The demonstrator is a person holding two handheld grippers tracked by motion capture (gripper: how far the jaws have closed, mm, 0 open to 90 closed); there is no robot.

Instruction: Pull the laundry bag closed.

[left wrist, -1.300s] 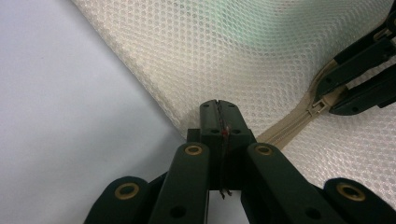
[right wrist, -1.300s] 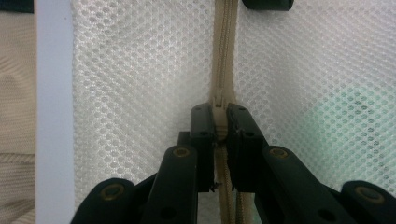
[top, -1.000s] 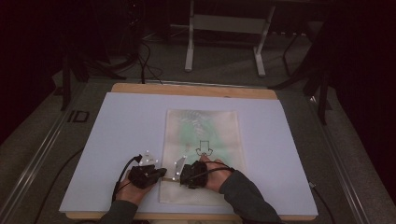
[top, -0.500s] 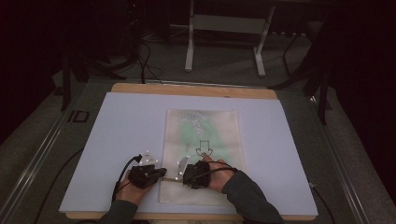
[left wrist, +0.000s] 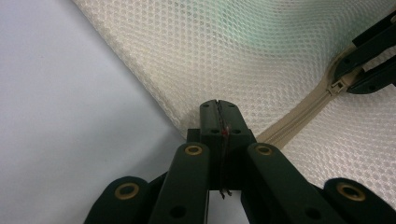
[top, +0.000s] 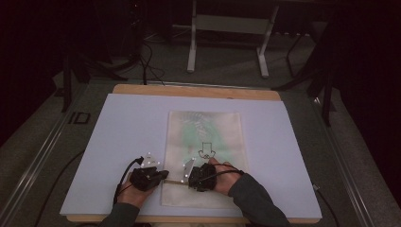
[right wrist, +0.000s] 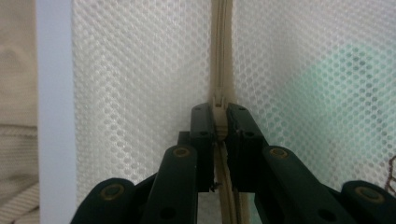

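A cream mesh zippered laundry bag (top: 205, 156) lies flat on the white table sheet (top: 118, 132). The left gripper (left wrist: 218, 106) pinches the bag's edge beside the beige zipper (left wrist: 299, 122); the right gripper (right wrist: 220, 112) clamps the zipper's pull tab (right wrist: 219, 105)

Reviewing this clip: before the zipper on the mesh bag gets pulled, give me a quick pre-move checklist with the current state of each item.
1. Left gripper pinches the mesh bag at its edge by the zipper end: ok, jaws closed on fabric.
2. Right gripper holds the zipper pull: ok, jaws closed around it.
3. Zipper track ahead of the pull lies straight: ok.
4. Bag lies flat on the white mat: ok.
5. Whether the contents, a green shape inside, could snag the slider: cannot tell.
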